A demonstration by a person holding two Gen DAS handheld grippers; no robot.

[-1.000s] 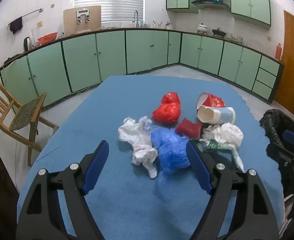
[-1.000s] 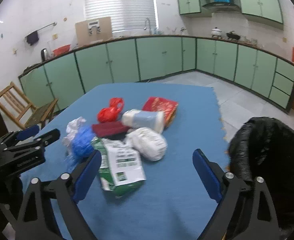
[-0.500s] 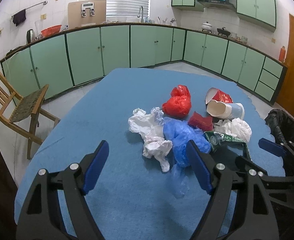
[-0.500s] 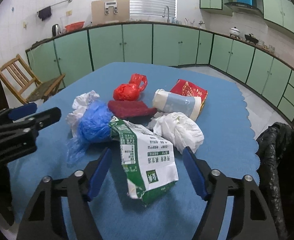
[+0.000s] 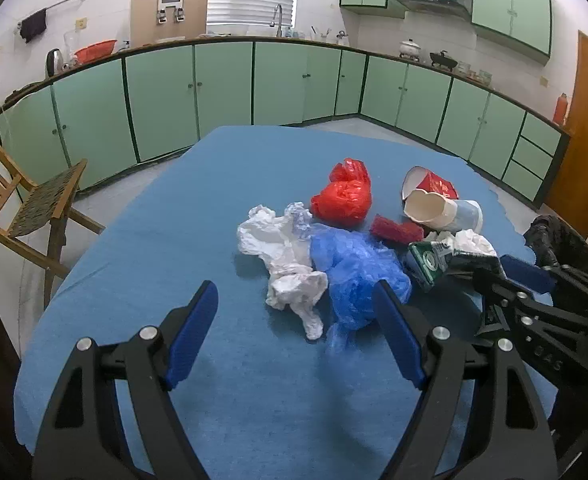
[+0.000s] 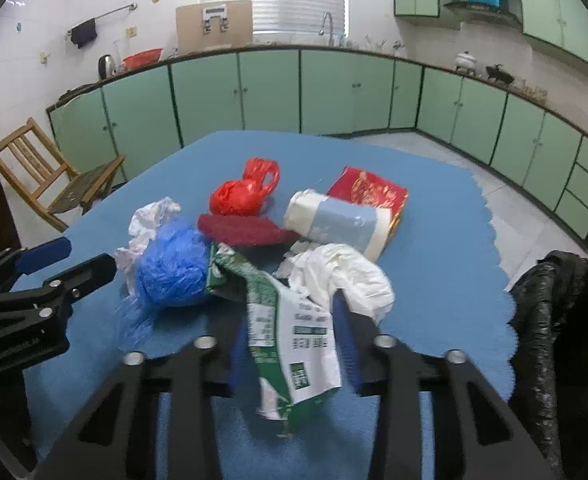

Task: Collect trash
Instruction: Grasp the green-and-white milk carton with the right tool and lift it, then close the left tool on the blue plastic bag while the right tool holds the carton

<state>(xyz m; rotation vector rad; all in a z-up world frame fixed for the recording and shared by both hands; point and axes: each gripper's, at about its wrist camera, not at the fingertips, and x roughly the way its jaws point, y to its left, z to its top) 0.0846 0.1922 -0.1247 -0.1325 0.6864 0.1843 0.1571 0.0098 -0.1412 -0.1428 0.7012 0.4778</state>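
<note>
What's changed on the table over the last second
The right gripper moved in toward the trash pile and closed its jaws on the green and white packet. The left gripper edged nearer the blue plastic bag, open. The other trash and the black bin bag stayed put.

Black bin bag cut off at rt edge; wrapper hides rt tool's pads.

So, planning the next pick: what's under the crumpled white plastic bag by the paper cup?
The crumpled white plastic bag lies on the blue tablecloth, touching the green-and-white wrapper. Anything beneath is covered.
</note>
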